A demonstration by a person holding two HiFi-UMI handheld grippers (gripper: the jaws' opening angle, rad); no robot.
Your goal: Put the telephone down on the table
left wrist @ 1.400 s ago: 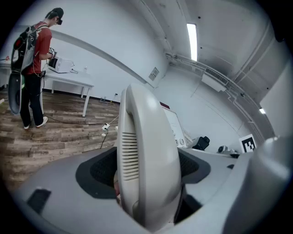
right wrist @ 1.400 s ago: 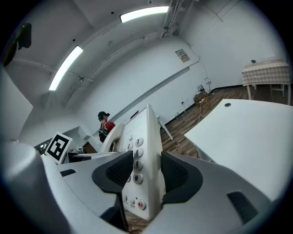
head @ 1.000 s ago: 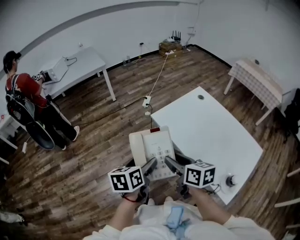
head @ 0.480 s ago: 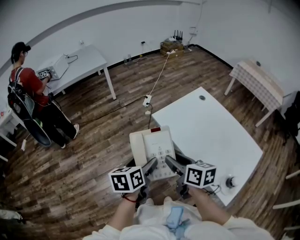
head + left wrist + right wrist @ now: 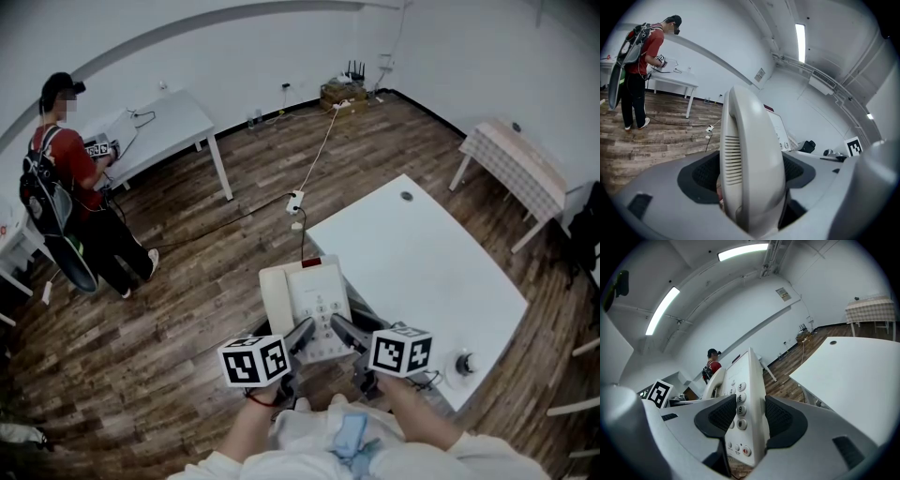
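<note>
white table (image 5: 441, 272) is the biggest thing we see and our landmark, top bare apart from a small round object near its near corner. the telephone (image 5: 314, 300) is not on the table yet: it's held up in the air just off the table's near-left edge, mostly over the wood floor, tilted up at the far end as far as we can judge. the left gripper (image 5: 300, 336) is clamped on the handset (image 5: 750, 159) side of the telephone, the side away from the table, with both pads pressing the handset body. the right gripper (image 5: 343, 330) is clenched on the keypad (image 5: 738, 399) side, the side toward the table, with the thin edge of the base between its pads. both grips are on the telephone's near end, so its long axis points away from us, roughly along the table's left edge. what matters for the coming move: the table top lies to the right and ahead of the telephone, and the right gripper is the nearer one, so we judge the pair has to carry it rightward over the edge, level it, then lower. neither hold looks ready to let go.
</note>
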